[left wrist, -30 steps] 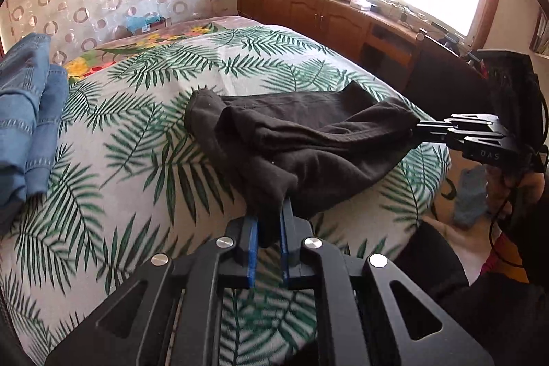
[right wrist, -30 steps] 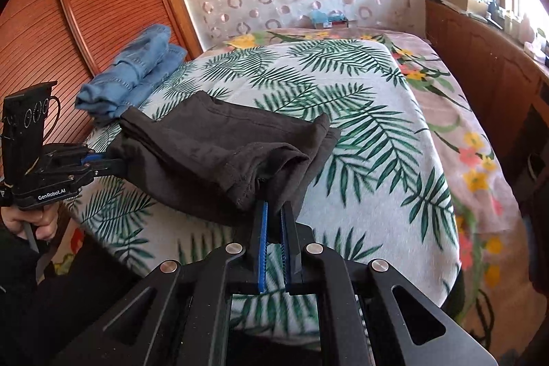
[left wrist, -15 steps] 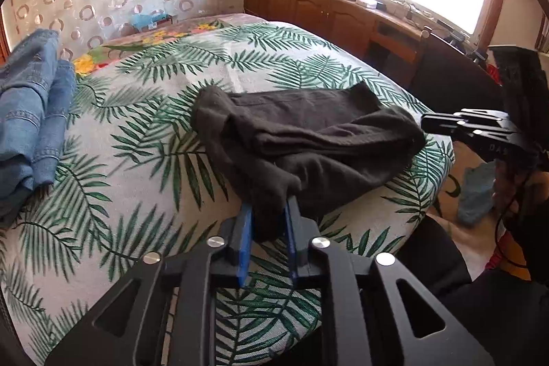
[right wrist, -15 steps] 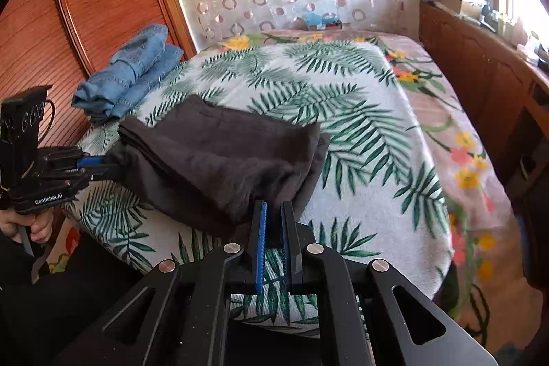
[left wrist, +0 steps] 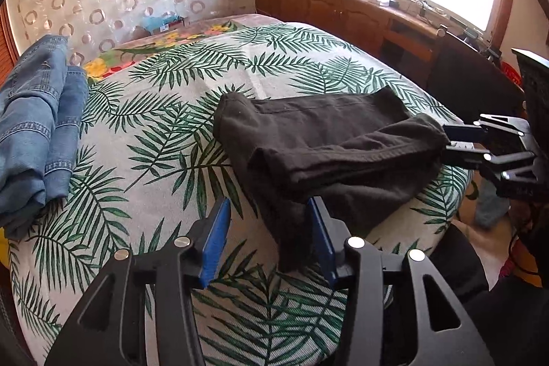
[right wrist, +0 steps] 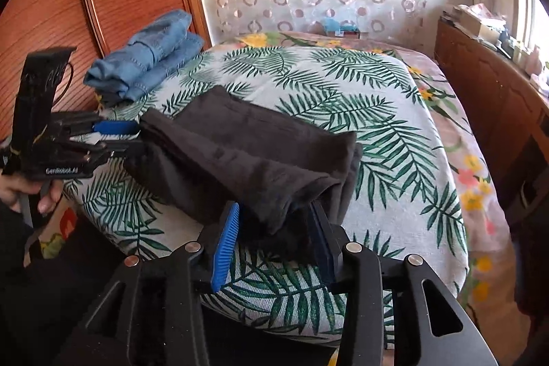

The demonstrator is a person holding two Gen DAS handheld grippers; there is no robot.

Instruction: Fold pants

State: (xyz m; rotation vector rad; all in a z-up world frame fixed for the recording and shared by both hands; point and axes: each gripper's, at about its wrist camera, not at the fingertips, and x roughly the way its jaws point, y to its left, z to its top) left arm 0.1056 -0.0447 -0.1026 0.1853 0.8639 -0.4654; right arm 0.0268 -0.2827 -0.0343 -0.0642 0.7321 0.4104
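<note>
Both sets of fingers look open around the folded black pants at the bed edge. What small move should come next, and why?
Probably draw both grippers straight back. The left gripper and right gripper are open, with the folded black fabric pants resting on the palm-leaf bedspread, their near edge draping between the fingers. Backing straight out should avoid snagging the fold.

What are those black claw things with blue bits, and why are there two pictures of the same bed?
Those are grabbers, one in each of a person's hands. Each carries a camera looking along its two fingers, so you get two pictures. The left gripper shows close up in one view, the right gripper in the other, and each also sees the other off to the side. On the bed lie folded black pants, with blue jeans stacked farther away. Both grabbers are open, so nothing is held. The pants' edge hangs between their blue pads.
</note>
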